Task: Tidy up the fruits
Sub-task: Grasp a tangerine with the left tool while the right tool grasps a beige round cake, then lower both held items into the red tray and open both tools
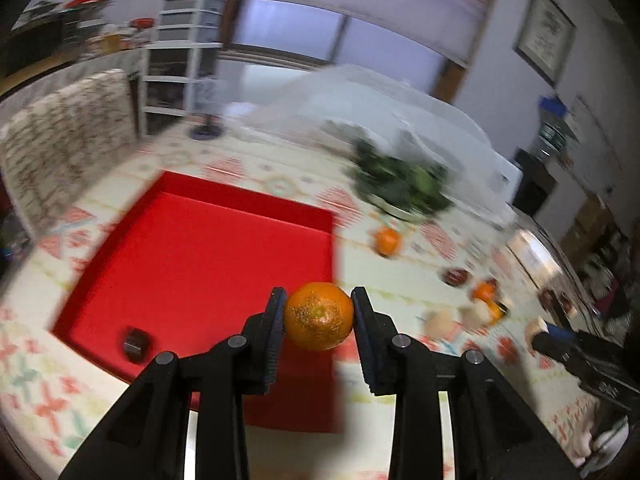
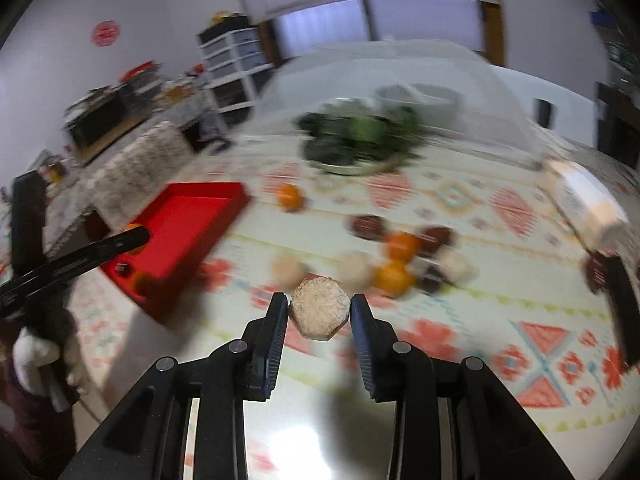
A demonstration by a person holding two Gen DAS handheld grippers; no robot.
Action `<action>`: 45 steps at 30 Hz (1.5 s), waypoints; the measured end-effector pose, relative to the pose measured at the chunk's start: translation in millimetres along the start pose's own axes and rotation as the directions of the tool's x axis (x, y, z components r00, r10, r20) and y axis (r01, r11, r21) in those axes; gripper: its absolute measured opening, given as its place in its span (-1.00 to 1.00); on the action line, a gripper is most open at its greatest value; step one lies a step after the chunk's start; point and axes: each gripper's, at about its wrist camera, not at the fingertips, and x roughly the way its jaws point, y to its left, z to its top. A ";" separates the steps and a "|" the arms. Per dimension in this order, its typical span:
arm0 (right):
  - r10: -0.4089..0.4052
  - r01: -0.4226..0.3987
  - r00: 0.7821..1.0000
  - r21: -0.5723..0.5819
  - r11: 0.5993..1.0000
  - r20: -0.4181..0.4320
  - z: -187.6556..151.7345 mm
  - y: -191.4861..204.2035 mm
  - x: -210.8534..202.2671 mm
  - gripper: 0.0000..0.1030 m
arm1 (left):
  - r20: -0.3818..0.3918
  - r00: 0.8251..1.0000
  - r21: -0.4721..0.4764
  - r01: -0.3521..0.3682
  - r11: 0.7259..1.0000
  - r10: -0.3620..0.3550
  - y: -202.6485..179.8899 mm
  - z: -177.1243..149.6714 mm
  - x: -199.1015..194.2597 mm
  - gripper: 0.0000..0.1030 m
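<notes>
My left gripper [image 1: 319,305] is shut on an orange tangerine [image 1: 319,316] and holds it above the right edge of a red tray [image 1: 208,248]. A small dark object [image 1: 134,343] lies in the tray. My right gripper [image 2: 319,309] is shut on a pale hexagonal cake [image 2: 319,312], held above the table. More tangerines [image 2: 394,276] [image 2: 289,197], dark round pieces [image 2: 367,226] and pale cakes [image 2: 288,270] lie on the patterned tablecloth [image 2: 460,320]. In the right wrist view the left gripper [image 2: 132,238] shows over the red tray [image 2: 184,232].
A plate of green leafy vegetables [image 2: 360,140] sits under a clear mesh cover [image 2: 380,64] at the back. A white carton [image 2: 584,200] lies at the right. A padded chair [image 1: 64,136] stands left of the table. Drawers [image 1: 188,40] stand behind.
</notes>
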 end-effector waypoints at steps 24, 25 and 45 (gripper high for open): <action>0.214 -0.260 0.939 -0.146 0.955 -0.269 26.0 183.1 186.6 -0.31 | -0.126 0.985 -0.217 -0.144 0.966 0.119 134.8 19.4 57.4 -0.28; 0.215 -0.261 0.939 -0.149 0.954 -0.268 25.7 183.5 187.0 -0.31 | -0.122 0.986 -0.223 -0.141 0.965 0.116 135.9 20.1 56.8 -0.20; 0.158 -0.157 0.988 -0.095 0.983 0.000 17.2 98.6 50.4 0.25 | 0.137 0.990 -0.102 -0.020 0.995 0.034 21.5 28.2 -53.0 0.43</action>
